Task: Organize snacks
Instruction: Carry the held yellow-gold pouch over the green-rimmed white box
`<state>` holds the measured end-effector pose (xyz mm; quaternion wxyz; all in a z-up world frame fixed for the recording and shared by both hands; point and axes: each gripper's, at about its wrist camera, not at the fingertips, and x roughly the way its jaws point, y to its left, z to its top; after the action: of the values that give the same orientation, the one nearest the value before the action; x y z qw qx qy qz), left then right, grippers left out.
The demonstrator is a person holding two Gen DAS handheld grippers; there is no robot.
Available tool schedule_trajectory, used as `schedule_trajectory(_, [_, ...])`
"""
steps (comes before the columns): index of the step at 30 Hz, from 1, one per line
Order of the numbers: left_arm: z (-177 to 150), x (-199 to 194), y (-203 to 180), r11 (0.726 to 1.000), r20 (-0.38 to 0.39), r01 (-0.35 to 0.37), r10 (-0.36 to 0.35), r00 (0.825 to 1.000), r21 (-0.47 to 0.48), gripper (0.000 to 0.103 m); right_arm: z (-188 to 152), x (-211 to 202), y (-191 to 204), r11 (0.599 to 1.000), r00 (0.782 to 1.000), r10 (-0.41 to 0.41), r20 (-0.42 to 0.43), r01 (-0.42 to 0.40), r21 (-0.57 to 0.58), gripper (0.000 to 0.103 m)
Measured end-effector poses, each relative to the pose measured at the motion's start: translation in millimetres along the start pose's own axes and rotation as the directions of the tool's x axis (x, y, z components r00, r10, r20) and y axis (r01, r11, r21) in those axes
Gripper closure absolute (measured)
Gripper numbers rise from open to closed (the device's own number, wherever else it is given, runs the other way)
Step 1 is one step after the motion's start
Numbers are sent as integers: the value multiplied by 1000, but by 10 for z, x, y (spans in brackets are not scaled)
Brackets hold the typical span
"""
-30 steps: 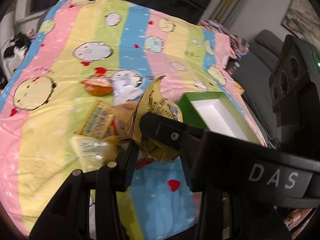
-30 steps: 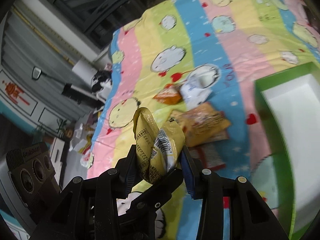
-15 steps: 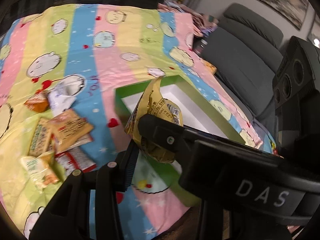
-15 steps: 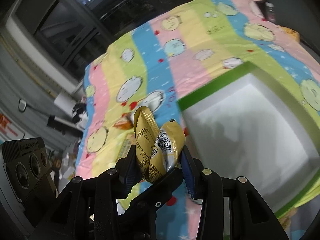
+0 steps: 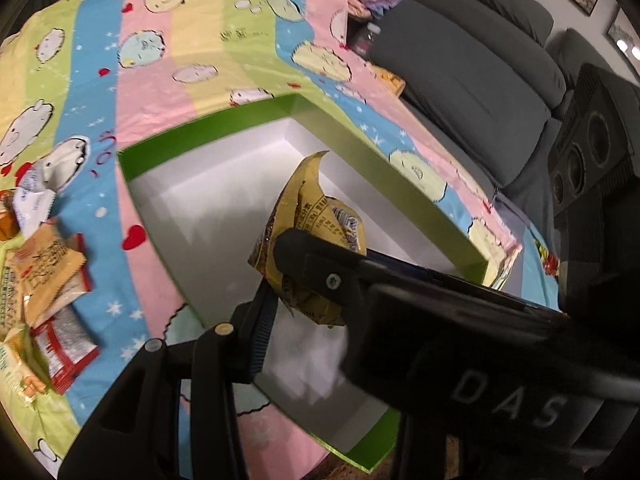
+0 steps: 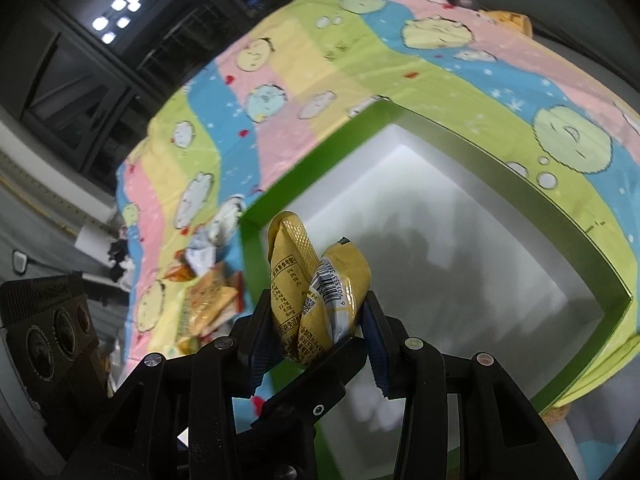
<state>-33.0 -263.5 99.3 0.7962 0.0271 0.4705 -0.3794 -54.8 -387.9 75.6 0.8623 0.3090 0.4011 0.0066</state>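
Note:
A crumpled yellow snack packet (image 5: pixel 308 240) with a barcode hangs over the white inside of a green-rimmed box (image 5: pixel 200 136). My left gripper (image 5: pixel 308 292) is shut on it. Only its left finger (image 5: pixel 260 320) shows, because the black body of the other gripper (image 5: pixel 460 320) crosses in front. In the right wrist view my right gripper (image 6: pixel 316 312) is shut on a folded yellow packet (image 6: pixel 316 280), which looks like the same one, above the same box (image 6: pixel 312 160). A black bar (image 6: pixel 312 384) runs between its fingers.
Several loose snack packets (image 5: pixel 52 272) lie left of the box on a striped cartoon cloth (image 5: pixel 180 40), and they show again (image 6: pixel 212 300) in the right wrist view. A grey sofa (image 5: pixel 460 72) stands past the cloth's right edge, and dark windows (image 6: pixel 100 60) are behind.
Both grippers have carried the yellow packet rightwards from above the snack pile to above the green box, lower and closer to it. Both grips are unchanged.

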Motion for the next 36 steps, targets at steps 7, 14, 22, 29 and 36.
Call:
schedule_trajectory(7, [6, 218, -26, 1000, -46, 14, -13, 999, 10, 62, 19, 97, -219, 999, 1000, -15, -15, 16, 45, 58])
schedule_trajectory(14, [42, 275, -68, 998, -57, -27, 30, 998, 48, 62, 13, 156, -325, 996, 1000, 22, -6, -21, 87, 58])
schedule_trajectory(22, [65, 350, -132, 997, -71, -25, 30, 997, 68, 63, 3, 121, -404, 993, 1000, 24, 6, -24, 112, 58])
schedule_trajectory(29, [87, 452, -118, 998, -98, 14, -8, 995, 64, 62, 1, 120, -426, 992, 1000, -19, 5, 18, 123, 58])
schedule_trajectory(36, [68, 451, -42, 998, -107, -23, 29, 994, 58, 63, -2, 206, -367, 994, 1000, -26, -14, 27, 104, 58])
